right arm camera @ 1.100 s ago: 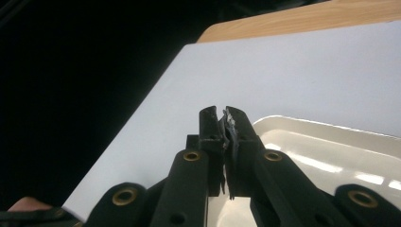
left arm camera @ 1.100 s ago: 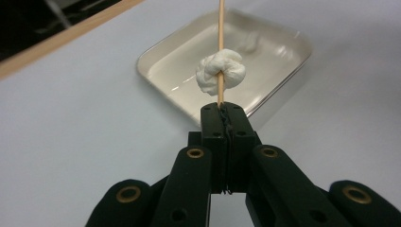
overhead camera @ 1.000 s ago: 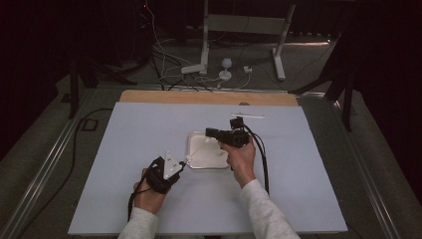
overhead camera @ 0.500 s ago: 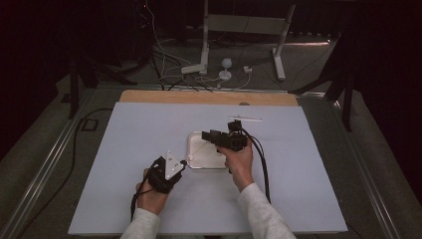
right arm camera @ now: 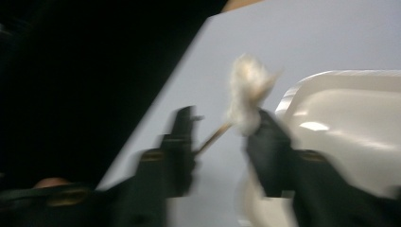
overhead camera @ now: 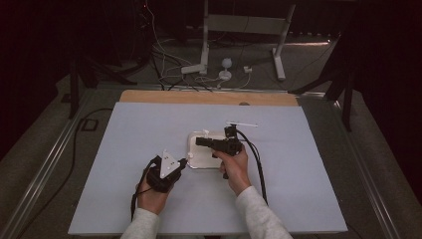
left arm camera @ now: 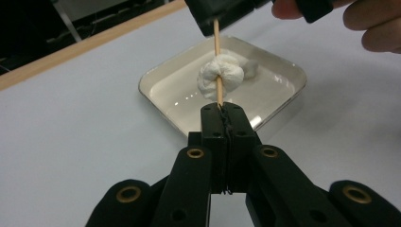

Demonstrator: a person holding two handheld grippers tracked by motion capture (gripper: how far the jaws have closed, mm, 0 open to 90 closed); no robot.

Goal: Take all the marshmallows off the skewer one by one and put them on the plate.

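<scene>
At frame centre, the left gripper (left arm camera: pixel 221 111) clamps a wooden skewer (left arm camera: pixel 217 71) through a marshmallow (left arm camera: pixel 221 78) above the white tray (left arm camera: pixel 156 87); the right gripper's (right arm camera: pixel 222 127) fingers, just closing, stand apart around it.

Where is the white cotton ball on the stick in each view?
High view: centre, a small white speck above the tray.
Left gripper view: upper centre, threaded on the stick.
Right gripper view: upper centre, blurred.
Shared landmark: the white tray.
</scene>
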